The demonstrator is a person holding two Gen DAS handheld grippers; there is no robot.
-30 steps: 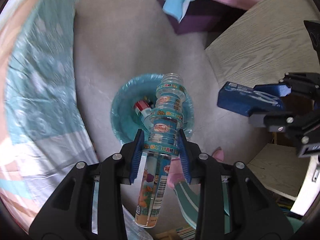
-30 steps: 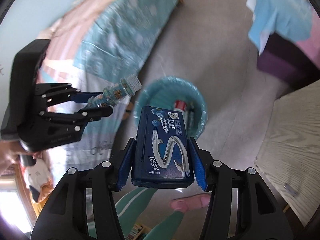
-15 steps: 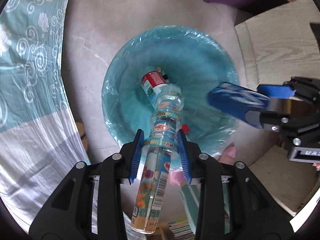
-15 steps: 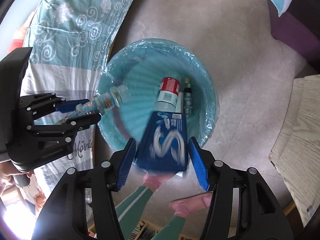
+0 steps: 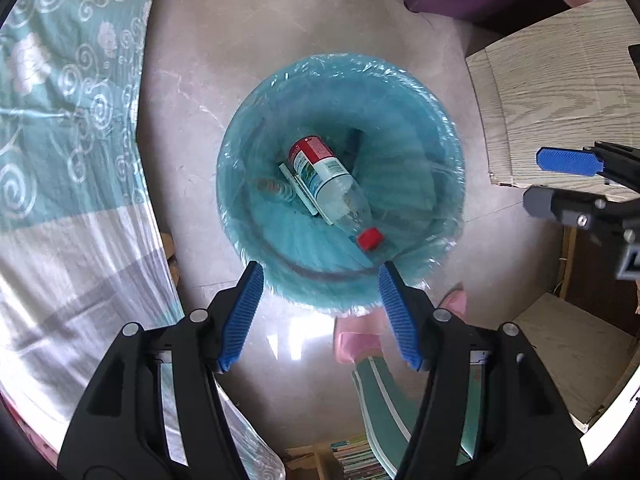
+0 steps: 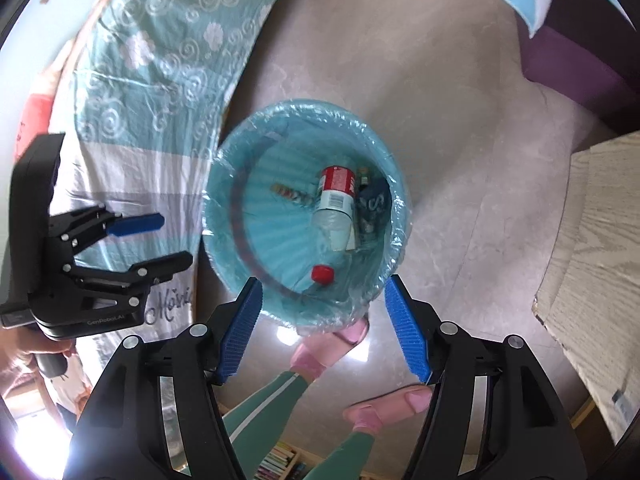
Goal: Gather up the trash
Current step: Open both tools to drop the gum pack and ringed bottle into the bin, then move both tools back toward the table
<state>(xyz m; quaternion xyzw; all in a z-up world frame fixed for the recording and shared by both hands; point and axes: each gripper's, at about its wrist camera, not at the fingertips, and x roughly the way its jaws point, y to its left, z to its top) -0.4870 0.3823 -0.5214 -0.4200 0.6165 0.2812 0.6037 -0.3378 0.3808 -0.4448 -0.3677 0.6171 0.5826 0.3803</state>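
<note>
Two opening, empty tongs [image 5: 320, 312] [image 6: 324, 326] above one bin [image 5: 240, 152]; two bottles [image 5: 324, 168] inside

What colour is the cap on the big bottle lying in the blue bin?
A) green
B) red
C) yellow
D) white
B: the clear bottle lying inside the bin ends in a red cap, which the right wrist view shows too.
</note>
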